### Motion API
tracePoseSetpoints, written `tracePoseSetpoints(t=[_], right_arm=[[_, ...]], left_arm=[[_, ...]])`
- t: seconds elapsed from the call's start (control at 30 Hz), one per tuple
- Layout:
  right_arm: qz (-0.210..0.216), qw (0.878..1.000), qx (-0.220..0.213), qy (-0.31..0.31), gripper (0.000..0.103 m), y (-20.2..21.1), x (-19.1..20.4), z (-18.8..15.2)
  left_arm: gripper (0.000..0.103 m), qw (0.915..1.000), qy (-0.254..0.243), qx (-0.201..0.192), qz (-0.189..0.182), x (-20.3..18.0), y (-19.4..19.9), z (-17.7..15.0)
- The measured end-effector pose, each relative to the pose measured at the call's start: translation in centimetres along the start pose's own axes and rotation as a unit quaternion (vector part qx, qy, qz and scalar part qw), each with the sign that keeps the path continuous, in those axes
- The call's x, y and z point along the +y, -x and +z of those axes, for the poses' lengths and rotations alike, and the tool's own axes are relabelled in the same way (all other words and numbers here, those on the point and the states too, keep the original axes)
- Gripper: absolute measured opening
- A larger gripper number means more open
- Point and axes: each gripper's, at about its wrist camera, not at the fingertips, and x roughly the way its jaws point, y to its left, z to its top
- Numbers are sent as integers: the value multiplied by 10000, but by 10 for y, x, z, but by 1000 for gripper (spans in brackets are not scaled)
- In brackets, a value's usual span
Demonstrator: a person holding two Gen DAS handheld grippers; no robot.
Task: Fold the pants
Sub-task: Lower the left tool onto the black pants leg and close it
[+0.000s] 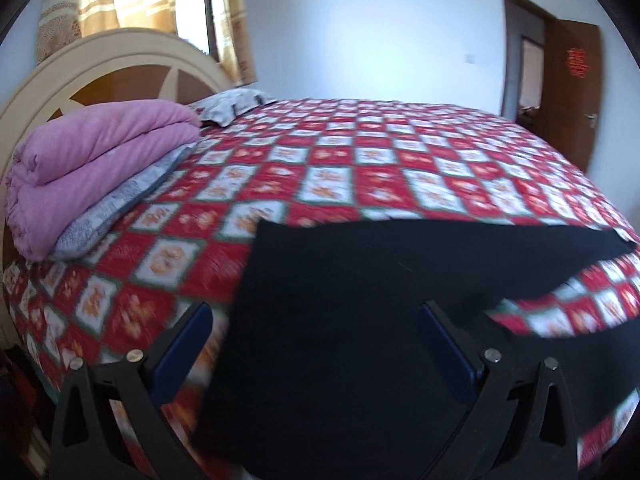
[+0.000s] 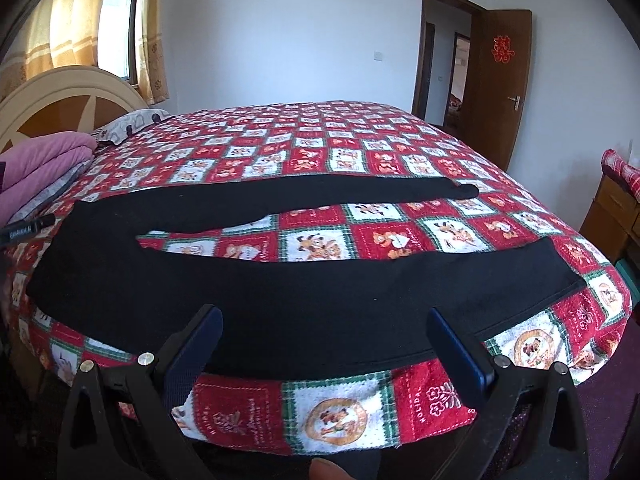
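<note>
Black pants (image 2: 280, 292) lie spread flat on the red patterned bedspread (image 2: 304, 152), waist to the left, the two legs running right with a gap between them. The far leg (image 2: 360, 196) ends near the bed's middle right; the near leg's cuff (image 2: 556, 268) is at the right edge. My right gripper (image 2: 324, 328) is open, hovering over the near leg at the bed's front edge. In the left wrist view the pants' waist end (image 1: 360, 300) fills the lower frame. My left gripper (image 1: 316, 320) is open above it, holding nothing.
A folded pink quilt (image 1: 92, 168) on a grey blanket sits by the headboard (image 1: 132, 68) at the left, with a pillow (image 1: 232, 104) behind. A wooden cabinet (image 2: 616, 208) stands at the right. An open brown door (image 2: 500, 84) is at the far right.
</note>
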Motion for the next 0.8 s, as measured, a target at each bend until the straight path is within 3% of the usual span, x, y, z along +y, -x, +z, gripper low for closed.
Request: tracePoseSetpoints(t=[0.17, 0.27, 0.47, 0.53, 0.7, 0.8], right_arm=[[-45, 9987, 227, -454, 102, -24, -25, 0], [-50, 9969, 439, -653, 102, -38, -37, -3], [-269, 9966, 521, -572, 102, -53, -57, 8], [-302, 9964, 505, -603, 102, -58, -68, 17], [-372, 9952, 422, -805, 102, -74, -102, 42], [-461, 9946, 253, -897, 102, -83, -126, 61]], left_arm=[[103, 9992, 104, 386, 21, 27, -62, 36], [96, 9969, 266, 725, -129, 36, -97, 44], [67, 9877, 479, 1429, -416, 44, -153, 43], [49, 9853, 500, 1538, -548, 44, -161, 42], [26, 9806, 813, 1391, -1117, 53, -167, 38], [20, 9779, 1005, 1269, -1324, 60, -168, 34]])
